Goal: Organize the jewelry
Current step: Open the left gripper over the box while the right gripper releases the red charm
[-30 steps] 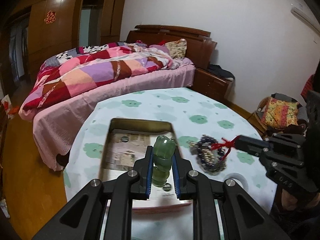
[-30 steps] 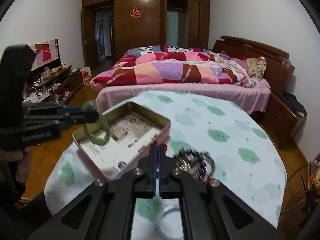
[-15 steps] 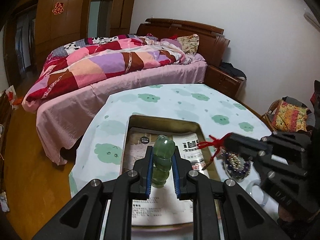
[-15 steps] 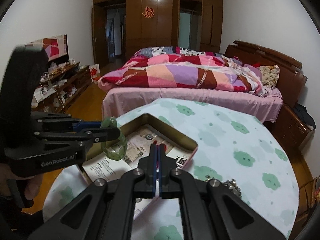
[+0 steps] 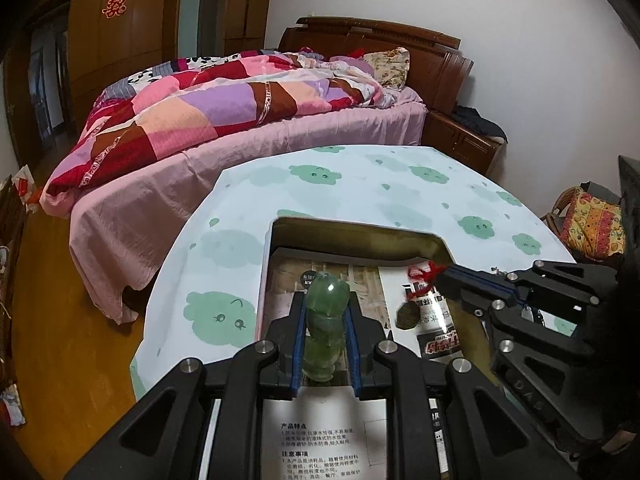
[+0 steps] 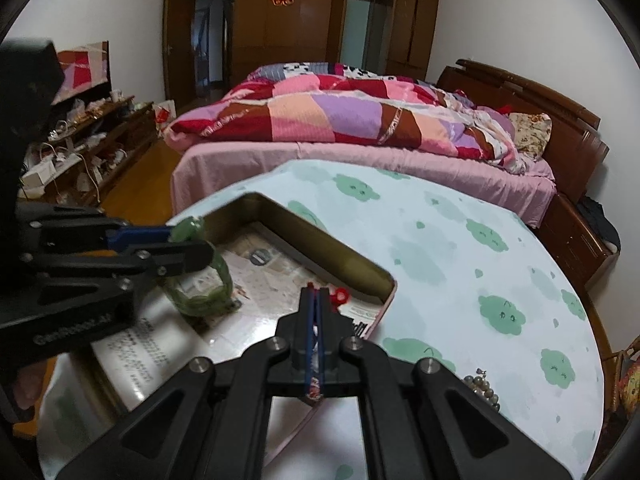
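Bedroom, round counter point(image 5: 360, 184) w/ cloud-print cloth: we hold both grippers over the open tin box point(image 5: 356, 236), centre-low in the left-wrist view. Left gripper point(image 5: 325, 336) has the green bangle point(image 5: 324, 320) upright between its jaws, which are opening. The pads look just off the bangle, low over the box's paper lining. Right gripper point(image 6: 314, 344), lower centre in its own view, is clenched on a red cord point(image 6: 340, 295), pendant dangling inside the box. Best approach, we judge: spread slowly, keep low, so the bangle settles instead of rolling.
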### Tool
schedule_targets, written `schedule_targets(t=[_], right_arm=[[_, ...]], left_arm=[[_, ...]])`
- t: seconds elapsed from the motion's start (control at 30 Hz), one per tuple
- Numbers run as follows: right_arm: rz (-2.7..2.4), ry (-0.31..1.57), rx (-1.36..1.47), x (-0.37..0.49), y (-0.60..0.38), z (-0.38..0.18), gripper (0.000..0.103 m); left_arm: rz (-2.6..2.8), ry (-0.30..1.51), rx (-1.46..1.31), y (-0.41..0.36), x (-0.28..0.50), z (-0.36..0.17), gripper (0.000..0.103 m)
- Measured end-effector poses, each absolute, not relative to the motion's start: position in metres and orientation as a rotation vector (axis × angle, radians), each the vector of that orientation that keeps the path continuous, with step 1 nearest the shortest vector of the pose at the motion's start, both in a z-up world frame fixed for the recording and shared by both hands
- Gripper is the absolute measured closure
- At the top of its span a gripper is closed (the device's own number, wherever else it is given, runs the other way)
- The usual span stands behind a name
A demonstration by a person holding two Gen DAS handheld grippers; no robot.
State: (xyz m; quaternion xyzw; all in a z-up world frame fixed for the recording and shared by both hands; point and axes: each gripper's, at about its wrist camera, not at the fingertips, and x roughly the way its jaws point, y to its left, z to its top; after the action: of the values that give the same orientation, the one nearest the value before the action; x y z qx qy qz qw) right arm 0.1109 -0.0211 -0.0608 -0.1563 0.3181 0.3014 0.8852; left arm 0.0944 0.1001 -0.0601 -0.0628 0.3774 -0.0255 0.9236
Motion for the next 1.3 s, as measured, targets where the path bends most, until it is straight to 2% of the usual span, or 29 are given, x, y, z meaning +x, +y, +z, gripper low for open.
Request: schedule_targets(t=[0.07,0.1,0.17,0.2,0.23,0.33,0.8,0.9,1.03,1.3], right_arm=[[0.622,0.666,-0.321,0.111,-0.022,-0.062,0.100],[0.620,0.667,-0.320,0.110,-0.023,-0.063,0.096],[0.619,0.677,-0.314,0.111,-0.024,-0.064,0.076],[0.620,0.678,-0.312,0.110,-0.025,-0.064,0.062],[0.616,0.675,-0.311,0.110,-0.026,-0.064,0.059],[0.608,0.679,-0.302,0.108,-0.029,-0.064,0.058],[0.579,0.669,-0.301,0.096,-0.037,-0.058,0.055],[0.584,0.667,-0.299,0.091,-0.045,-0.056,0.052],[0.569,0.658,-0.282,0.082,-0.064,-0.053,0.042],[0.479,0.671,-0.239,0.079,-0.117,-0.056,0.035]], left_arm=[[-0.052,0.773,-0.129,0.099,0.093,-0.059,0.077],[-0.054,0.771,-0.128,0.099,0.093,-0.059,0.076],[-0.035,0.775,-0.122,0.099,0.094,-0.058,0.064],[-0.026,0.773,-0.120,0.099,0.095,-0.058,0.055],[-0.032,0.767,-0.130,0.099,0.094,-0.057,0.051],[-0.016,0.759,-0.121,0.098,0.092,-0.055,0.043],[0.052,0.747,-0.119,0.098,0.075,-0.052,0.043],[0.053,0.754,-0.140,0.098,0.068,-0.051,0.042],[0.053,0.755,-0.149,0.089,0.059,-0.051,0.042],[0.016,0.758,-0.069,0.049,0.043,-0.051,0.042]])
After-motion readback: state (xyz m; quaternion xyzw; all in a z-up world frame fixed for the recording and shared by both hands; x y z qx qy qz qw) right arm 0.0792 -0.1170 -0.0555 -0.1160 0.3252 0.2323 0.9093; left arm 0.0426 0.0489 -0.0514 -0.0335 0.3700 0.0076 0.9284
